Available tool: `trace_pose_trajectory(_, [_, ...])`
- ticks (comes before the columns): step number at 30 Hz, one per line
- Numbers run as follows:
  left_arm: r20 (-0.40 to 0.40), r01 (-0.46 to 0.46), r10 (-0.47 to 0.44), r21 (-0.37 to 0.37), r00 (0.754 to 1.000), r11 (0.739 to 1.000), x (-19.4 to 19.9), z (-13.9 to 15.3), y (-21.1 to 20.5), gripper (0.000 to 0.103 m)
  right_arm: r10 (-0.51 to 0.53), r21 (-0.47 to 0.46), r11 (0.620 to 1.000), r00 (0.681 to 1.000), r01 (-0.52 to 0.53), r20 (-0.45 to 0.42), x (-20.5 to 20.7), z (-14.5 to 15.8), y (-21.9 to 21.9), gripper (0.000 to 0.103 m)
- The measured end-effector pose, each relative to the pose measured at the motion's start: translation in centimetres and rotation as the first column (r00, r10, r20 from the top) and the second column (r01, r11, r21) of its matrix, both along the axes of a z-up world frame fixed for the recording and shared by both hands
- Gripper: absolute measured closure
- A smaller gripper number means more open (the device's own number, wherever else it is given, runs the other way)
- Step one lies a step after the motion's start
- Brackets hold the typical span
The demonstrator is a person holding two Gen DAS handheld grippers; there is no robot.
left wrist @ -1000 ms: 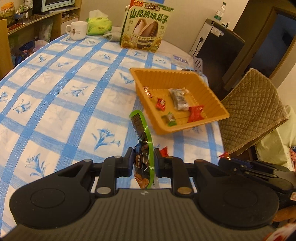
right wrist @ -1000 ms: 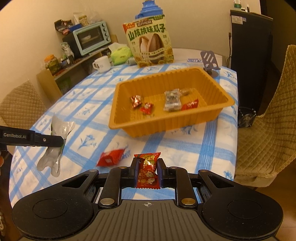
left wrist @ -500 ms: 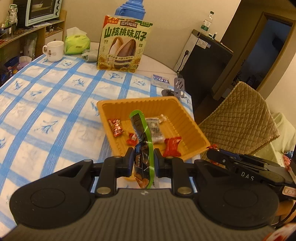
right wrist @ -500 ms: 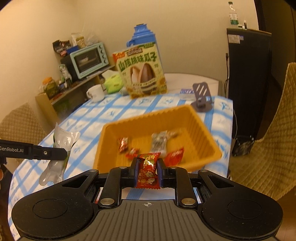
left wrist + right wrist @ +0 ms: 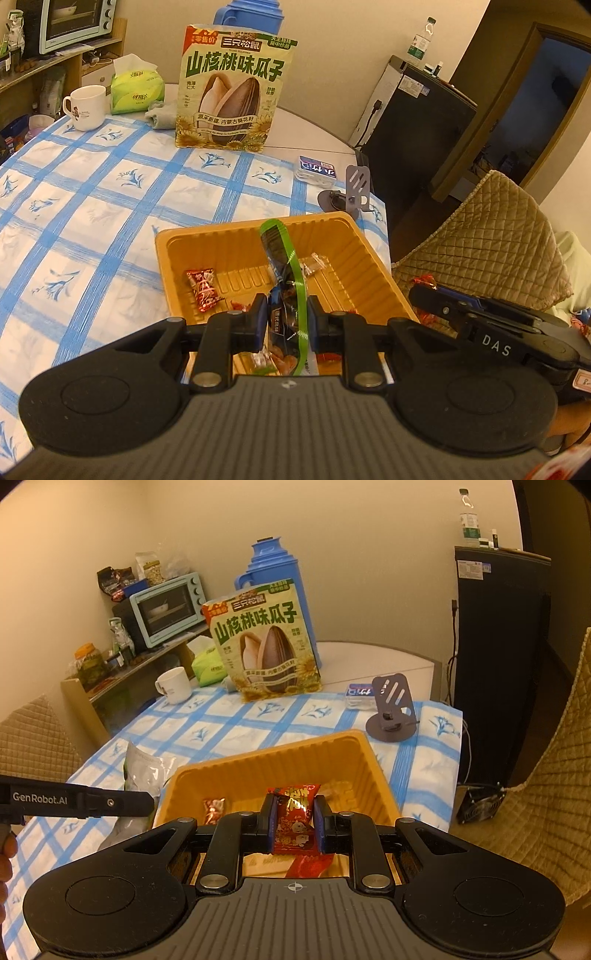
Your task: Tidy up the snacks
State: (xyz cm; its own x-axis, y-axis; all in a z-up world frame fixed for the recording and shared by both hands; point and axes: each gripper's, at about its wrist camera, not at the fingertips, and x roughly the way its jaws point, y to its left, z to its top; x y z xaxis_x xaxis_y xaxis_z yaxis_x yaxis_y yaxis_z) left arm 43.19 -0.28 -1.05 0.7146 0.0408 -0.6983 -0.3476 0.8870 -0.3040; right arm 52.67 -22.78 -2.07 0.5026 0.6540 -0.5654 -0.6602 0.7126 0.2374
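Observation:
My left gripper (image 5: 286, 317) is shut on a dark snack packet with a green edge (image 5: 286, 273) and holds it upright above the near side of the orange tray (image 5: 166, 254). My right gripper (image 5: 294, 823) is shut on a red snack packet (image 5: 297, 805) above the near side of the same tray (image 5: 373, 771). Several small wrapped snacks lie in the tray, among them a red one (image 5: 203, 290) at its left. The right gripper (image 5: 491, 325) shows at the right of the left wrist view. The left gripper's finger (image 5: 81, 802) with the packet's silvery back (image 5: 142, 771) shows at the left of the right wrist view.
A large sunflower seed bag (image 5: 234, 88) stands at the table's far side before a blue thermos (image 5: 275, 590). A white mug (image 5: 85, 107), green tissue pack (image 5: 136, 88), phone stand (image 5: 391, 709) and small box (image 5: 317, 170) lie on the checked cloth. Quilted chairs (image 5: 487, 236) flank the table.
Both grippers have moved forward with their packets, from short of the tray to above its near side. The tray now sits close under both grippers.

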Motion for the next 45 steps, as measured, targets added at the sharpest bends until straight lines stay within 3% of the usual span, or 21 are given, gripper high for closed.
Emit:
trace_pose_trajectory(21, [-0.115,-0.061,0.055,-0.045,0.992,0.997,6.1,-4.9,2.4,0.084,0.015,-0.080,0.997,0.999,-0.019,-0.051,6.2,-3.4,2.6,0.082])
trace_pose_trajectory(45, [-0.171,-0.079,0.064,-0.083,0.983,0.993,7.9,-7.4,2.9,0.081,0.007,-0.107,0.994,0.997,-0.015,-0.075,7.4,-4.9,3.6,0.082])
